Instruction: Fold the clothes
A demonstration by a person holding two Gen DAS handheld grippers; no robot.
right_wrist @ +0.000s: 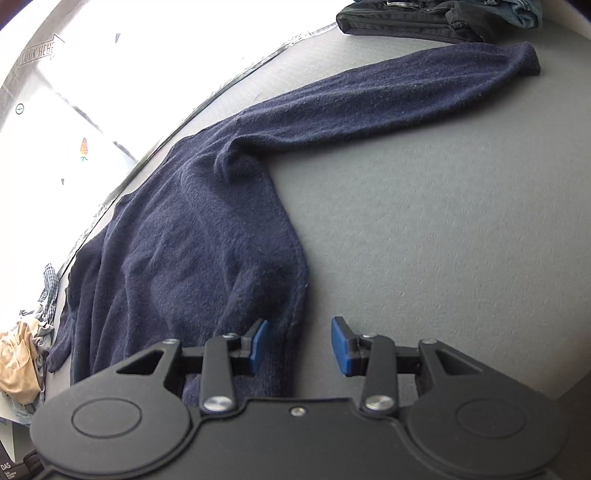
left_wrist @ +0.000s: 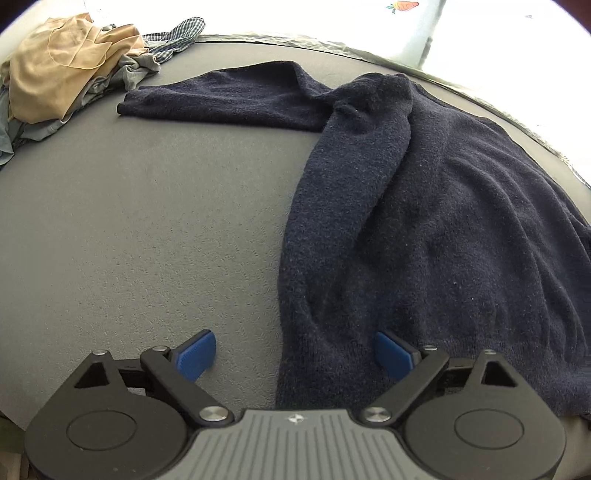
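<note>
A navy knit sweater (left_wrist: pixel 424 229) lies spread flat on the grey table (left_wrist: pixel 147 221), one sleeve stretched out to the left (left_wrist: pixel 221 96). In the right wrist view the sweater (right_wrist: pixel 192 236) lies left of centre with its other sleeve (right_wrist: pixel 388 96) stretched to the far right. My left gripper (left_wrist: pixel 295 354) is open, its jaws straddling the sweater's left bottom edge. My right gripper (right_wrist: pixel 299 343) is open over the sweater's right bottom corner, left pad above the fabric, right pad above bare table.
A heap of tan, grey and checked clothes (left_wrist: pixel 62 70) lies at the far left of the table; it also shows in the right wrist view (right_wrist: pixel 22 354). Folded dark trousers and jeans (right_wrist: pixel 436 18) lie at the far right. The table's far edge (left_wrist: pixel 295 40) borders a bright area.
</note>
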